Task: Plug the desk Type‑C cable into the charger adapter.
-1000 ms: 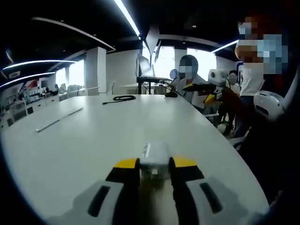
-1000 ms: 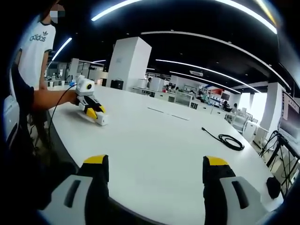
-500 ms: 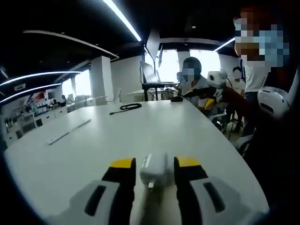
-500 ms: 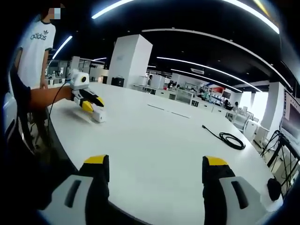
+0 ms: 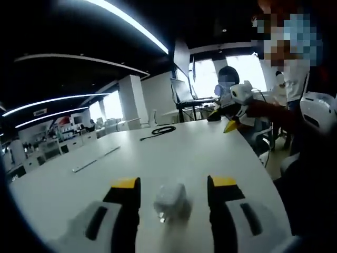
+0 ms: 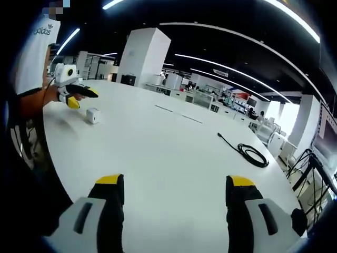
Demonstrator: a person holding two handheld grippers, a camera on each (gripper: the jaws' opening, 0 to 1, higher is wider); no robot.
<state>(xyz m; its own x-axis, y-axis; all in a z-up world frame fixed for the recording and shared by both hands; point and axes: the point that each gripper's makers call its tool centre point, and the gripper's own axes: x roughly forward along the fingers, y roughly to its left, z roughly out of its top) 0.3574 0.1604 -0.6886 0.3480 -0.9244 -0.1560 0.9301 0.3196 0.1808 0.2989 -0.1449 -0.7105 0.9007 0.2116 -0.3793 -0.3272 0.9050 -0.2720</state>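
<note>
A small white charger adapter (image 6: 93,115) stands on the white table (image 6: 174,147), free of any grip. In the left gripper view the adapter (image 5: 169,199) is blurred, low between my left gripper's (image 5: 172,183) wide-open jaws. In the right gripper view the left gripper (image 6: 79,97) hovers just left of and above the adapter, held by a hand. A black coiled Type-C cable (image 6: 253,155) lies far across the table from it; the cable (image 5: 163,129) also lies well ahead in the left gripper view. My right gripper (image 6: 174,182) is open over the table's near edge and holds nothing.
A thin flat strip (image 6: 174,113) lies at mid-table. A small dark object (image 6: 297,221) sits near the right edge. A stand with a screen (image 5: 184,95) rises beyond the table's far end. People stand and sit at the right of the left gripper view.
The left jaws have opened and let go of the adapter, which now rests on the table. The left gripper has lifted and drawn back from it. The right gripper has hardly moved.
</note>
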